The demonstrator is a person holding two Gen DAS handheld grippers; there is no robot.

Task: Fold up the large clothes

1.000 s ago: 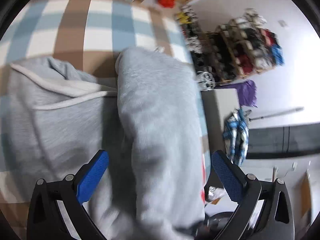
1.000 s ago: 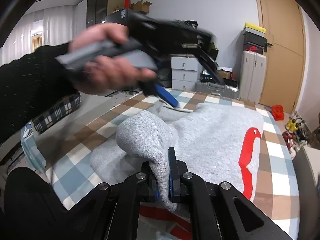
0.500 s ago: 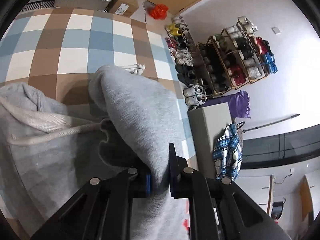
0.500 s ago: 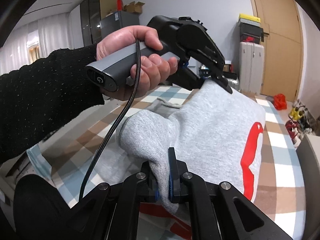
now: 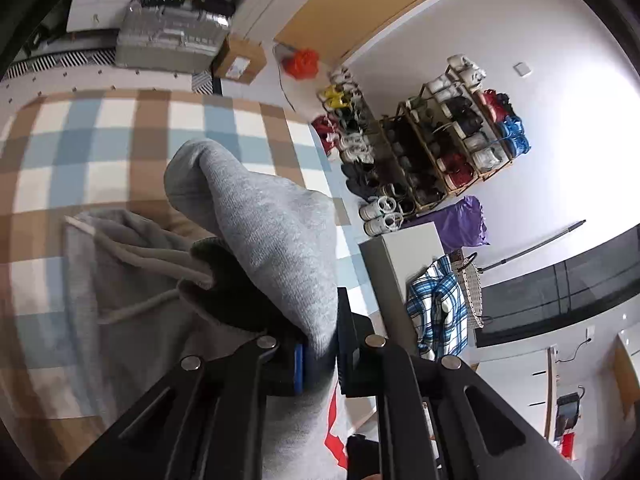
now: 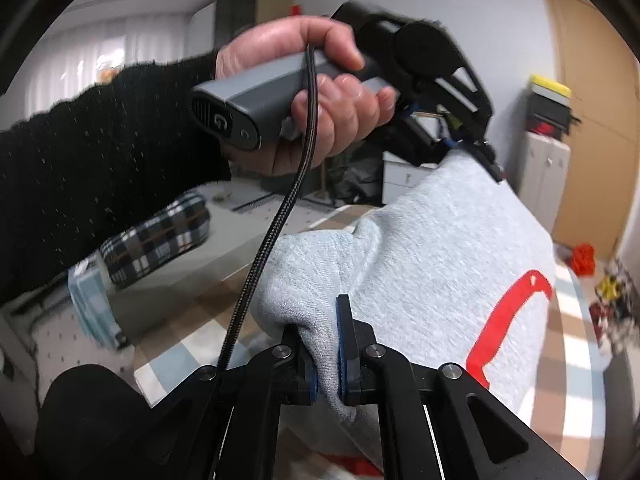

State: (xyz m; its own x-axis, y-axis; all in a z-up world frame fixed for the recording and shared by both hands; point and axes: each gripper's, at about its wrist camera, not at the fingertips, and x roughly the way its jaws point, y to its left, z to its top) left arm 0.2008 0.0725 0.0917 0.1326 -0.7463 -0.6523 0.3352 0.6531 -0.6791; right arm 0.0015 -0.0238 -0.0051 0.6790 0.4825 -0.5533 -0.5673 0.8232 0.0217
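Note:
A grey hoodie [image 6: 440, 264] with a red print [image 6: 508, 312] lies on a checked blue, brown and white cloth [image 5: 120, 140]. My left gripper [image 5: 320, 352] is shut on a raised fold of the hoodie [image 5: 272, 224] near its hood and drawstring [image 5: 140, 304]. My right gripper [image 6: 326, 356] is shut on another fold of the hoodie and holds it lifted. In the right wrist view the left gripper [image 6: 476, 148] pinches the hoodie's far edge, held by a hand in a black sleeve.
A shoe rack [image 5: 448, 148] stands by the wall. A grey cabinet [image 5: 400, 264] with a checked blue cloth [image 5: 436, 304] is beside the table. A suitcase [image 5: 172, 36] and a box [image 5: 244, 60] stand beyond the far edge. A folded checked garment [image 6: 156, 236] lies left.
My left gripper was open over the hoodie, then shut on a fold and lifted it. Both grippers have raised the hoodie higher off the cloth.

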